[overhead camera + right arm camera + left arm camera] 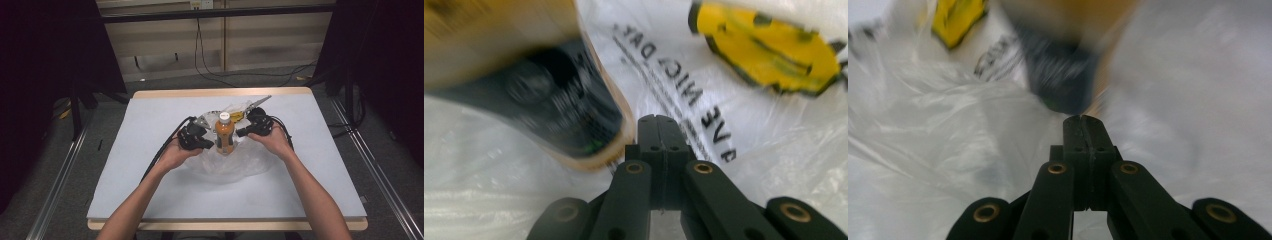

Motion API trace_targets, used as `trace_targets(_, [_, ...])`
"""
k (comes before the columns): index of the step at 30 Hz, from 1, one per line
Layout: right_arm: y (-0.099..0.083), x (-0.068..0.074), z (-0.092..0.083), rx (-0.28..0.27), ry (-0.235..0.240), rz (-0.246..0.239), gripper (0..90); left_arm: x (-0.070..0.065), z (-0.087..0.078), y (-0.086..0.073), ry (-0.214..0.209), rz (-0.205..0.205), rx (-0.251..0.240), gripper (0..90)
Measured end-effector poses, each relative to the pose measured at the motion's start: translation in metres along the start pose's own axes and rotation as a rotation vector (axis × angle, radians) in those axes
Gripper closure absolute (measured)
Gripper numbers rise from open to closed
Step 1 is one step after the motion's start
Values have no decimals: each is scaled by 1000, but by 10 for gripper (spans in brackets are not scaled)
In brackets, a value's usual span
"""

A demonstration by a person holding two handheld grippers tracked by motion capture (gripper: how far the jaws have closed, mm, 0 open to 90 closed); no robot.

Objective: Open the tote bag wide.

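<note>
A bottle (224, 134) of orange drink with a white cap and a dark label stands upright on a crumpled white plastic bag (227, 165) at the table's middle. My left gripper (212, 145) is against the bottle's left side and my right gripper (240, 132) against its right side. In the left gripper view the jaws (1083, 120) are pressed together, just short of the blurred bottle (1060, 75), with bag film (923, 125) all around. In the right gripper view the shut jaws (659, 119) sit beside the bottle's base (554, 120), over printed bag (774, 150). No film shows between either pair.
The bag carries black lettering and a yellow print (769, 50). A shiny foil strip (257, 102) sticks out behind the bag. The pale table top (150, 190) has wooden edges (220, 93) front and back. Cables (165, 147) trail from both grippers.
</note>
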State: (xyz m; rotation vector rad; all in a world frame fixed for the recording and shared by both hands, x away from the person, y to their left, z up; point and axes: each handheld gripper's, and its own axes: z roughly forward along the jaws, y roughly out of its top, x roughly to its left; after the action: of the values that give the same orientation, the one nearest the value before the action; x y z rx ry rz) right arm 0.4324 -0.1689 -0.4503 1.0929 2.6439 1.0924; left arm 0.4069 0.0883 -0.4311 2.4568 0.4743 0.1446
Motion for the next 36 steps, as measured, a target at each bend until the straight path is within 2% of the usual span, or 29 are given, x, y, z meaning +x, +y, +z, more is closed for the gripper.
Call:
trace_targets(2, [-4,-2,2,8,-3,-3,900,8,11,-9,5,-24,44,900])
trace_targets(4, [-11,-3,6,41,-12,1,900,13,20,-19,9,-64,58,900])
trace_targets(6, [-16,-5,7,52,-12,6,900,18,22,-28,0,-76,59,900])
trace_targets(7, [-19,-6,7,48,-9,14,900,19,22,-31,0,-95,38,900])
trace_targets(9, [-24,-9,6,50,-9,14,900,23,17,-34,12,-81,63,900])
trace_targets(11, [-31,-10,5,53,-4,17,900,27,12,-40,28,-99,71,900])
trace_targets(14, [-40,-11,-1,42,-3,18,900,39,5,-51,19,-144,55,900])
trace_targets(15, [-42,-11,-4,44,3,26,900,43,3,-54,18,-151,55,900])
trace_targets(17, [-48,-11,-7,38,13,13,900,46,1,-59,6,-165,43,900])
trace_targets(18, [-51,-11,-9,33,25,10,900,45,1,-60,6,-177,29,900])
trace_targets(21, [-61,-10,-15,20,36,7,900,43,-2,-63,8,-159,39,900])
trace_targets(22, [-64,-9,-18,18,46,11,900,42,-2,-64,8,-170,25,900])
trace_targets(23, [-67,-10,-20,21,57,15,900,38,-2,-66,10,-204,6,900])
trace_targets(24, [-70,-10,-23,21,61,18,900,39,-6,-67,6,-169,40,900])
trace_targets(27, [-78,-10,-31,25,62,13,900,33,-9,-72,-1,-166,26,900])
trace_targets(28, [-80,-10,-32,26,59,10,900,31,-8,-73,-2,-184,7,900])
trace_targets(29, [-81,-9,-33,24,60,19,900,31,-10,-75,-15,-149,24,900])
trace_targets(30, [-81,-8,-33,21,53,17,900,28,-10,-77,-17,-171,3,900])
trace_targets(32, [-79,-6,-32,26,44,14,900,24,-10,-79,-29,-171,-10,900])
trace_targets(35, [-76,-3,-28,24,38,11,900,20,-10,-78,-42,-134,1,900])
trace_targets(36, [-74,-1,-27,23,29,6,900,19,-10,-79,-51,-146,-9,900])
